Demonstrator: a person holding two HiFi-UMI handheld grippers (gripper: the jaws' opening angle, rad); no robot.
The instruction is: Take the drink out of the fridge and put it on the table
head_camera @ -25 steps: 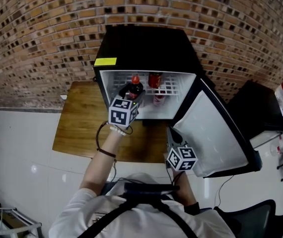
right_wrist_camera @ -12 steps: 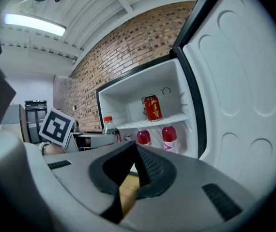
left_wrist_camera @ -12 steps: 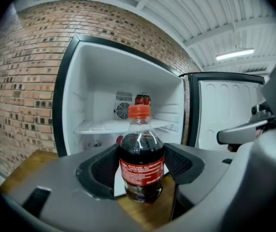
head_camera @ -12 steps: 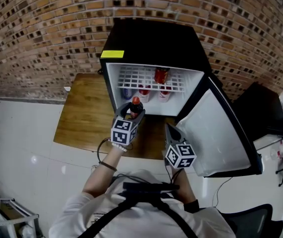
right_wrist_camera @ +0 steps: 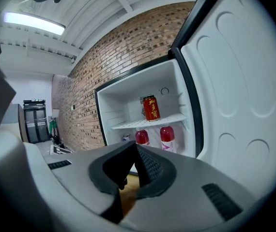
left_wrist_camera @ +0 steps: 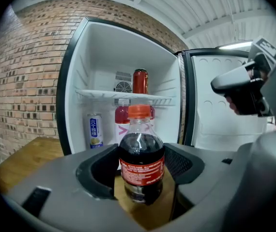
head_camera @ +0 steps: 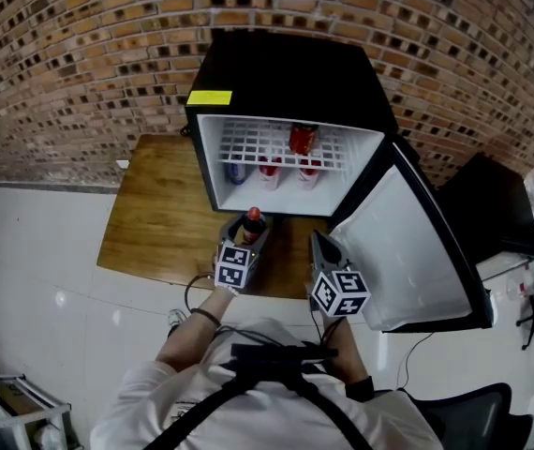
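A small cola bottle [head_camera: 254, 218] with a red cap and red label stands upright between the jaws of my left gripper [head_camera: 244, 232], which is shut on its body [left_wrist_camera: 142, 151]. It hangs just outside the open black mini fridge [head_camera: 286, 73], over the wooden table [head_camera: 159, 223]. My right gripper [head_camera: 320, 247] hovers to the right of the bottle, beside the open door [head_camera: 407, 251]. Its jaws [right_wrist_camera: 135, 153] meet with nothing between them.
Inside the fridge a red can [head_camera: 301, 139] sits on the wire shelf. Below it stand two pink bottles [head_camera: 269, 169] and a blue-and-white can [left_wrist_camera: 95, 130]. A brick wall runs behind. A black desk [head_camera: 492, 204] lies to the right, with white floor on the left.
My left gripper has drawn the cola bottle out of the fridge, toward the person, to a spot over the table's front. The right gripper has hardly moved.
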